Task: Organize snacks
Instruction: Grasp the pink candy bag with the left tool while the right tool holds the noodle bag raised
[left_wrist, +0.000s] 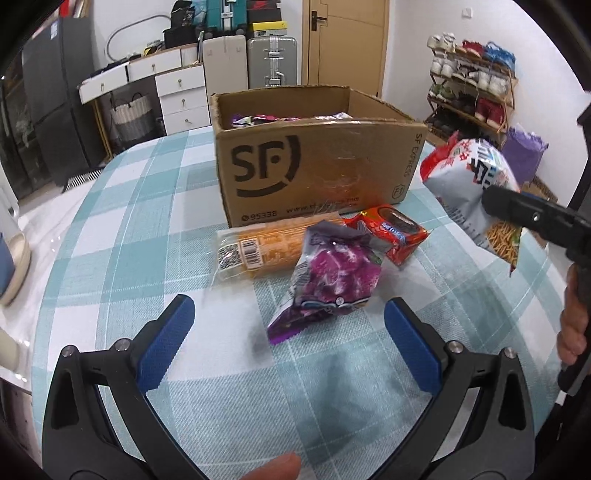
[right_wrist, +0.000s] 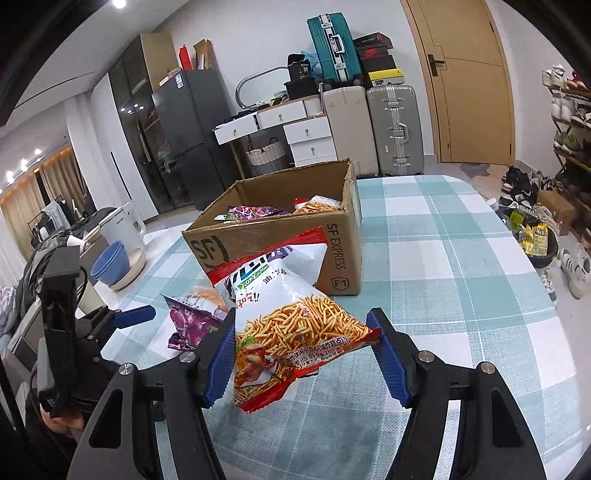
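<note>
The right claw (right_wrist: 301, 345) gripped a noodle-snack bag (right_wrist: 291, 325) by its lower part, off the checked counter (right_wrist: 461, 266). The bag's long axis ran away from the claw, its red-edged top pointing toward the open cardboard box (right_wrist: 273, 240), which already held snacks. The left claw (left_wrist: 288, 347) was spread wide and held nothing, hovering just short of a purple bag (left_wrist: 332, 280) lying on the counter, long axis angled toward the box. Beside it lay an orange pack (left_wrist: 266, 247), lengthwise along the box front, and a red pack (left_wrist: 395, 232).
</note>
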